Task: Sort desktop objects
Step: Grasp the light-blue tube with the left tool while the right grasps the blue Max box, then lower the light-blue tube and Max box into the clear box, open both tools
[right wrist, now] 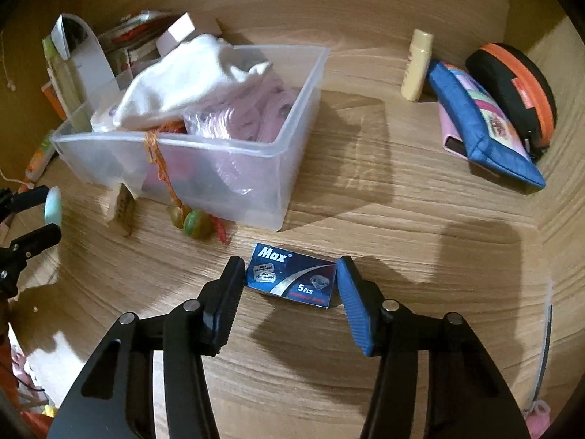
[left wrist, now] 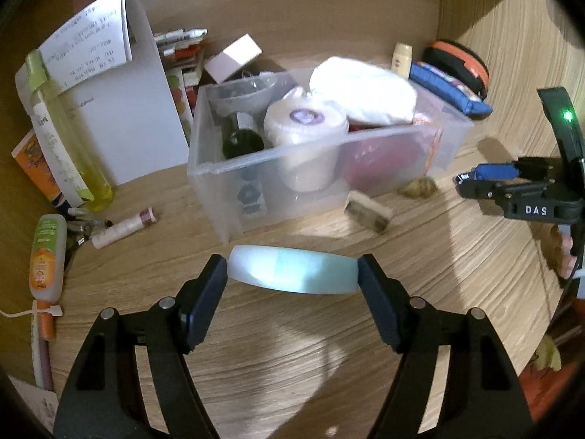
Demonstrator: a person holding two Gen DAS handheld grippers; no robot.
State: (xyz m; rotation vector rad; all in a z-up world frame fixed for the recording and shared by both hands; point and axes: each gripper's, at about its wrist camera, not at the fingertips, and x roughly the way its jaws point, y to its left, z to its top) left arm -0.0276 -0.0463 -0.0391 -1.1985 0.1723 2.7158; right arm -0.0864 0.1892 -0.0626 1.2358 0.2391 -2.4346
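Carrying stuff toward the clear plastic bin [left wrist: 329, 146], that's my read of the step: both grippers have something pinched and the bin sits just beyond them on the wooden desk [right wrist: 402, 183].

The left gripper [left wrist: 292, 274] is clamped across a pale mint-green disc [left wrist: 292, 272], one pad on each end. It looks smooth and rounded, like a shallow lid or a soap-ish puck, a bit blurry so I can't say which. From the right wrist view you can see the disc [right wrist: 53, 206] edge-on at the far left, and it seems to be held off the desk, near the bin's left front corner.

The right gripper [right wrist: 290, 280] is closed onto a small blue razor blade box [right wrist: 292, 278], printed "Max" and "5 Pcs". The left pad touches the box; the blue right pad is at the box's flap end. Thin cardboard, so probably easy to crush if squeezed hard. Whether it's lifted or sitting on the desk, I can't tell.

Next move, I'd guess: get each piece up over the bin wall and let go. Tricky bit is that the bin's already piled high with a white cloth [right wrist: 182, 73] and a tissue roll [left wrist: 305, 124], so finding a free gap matters.
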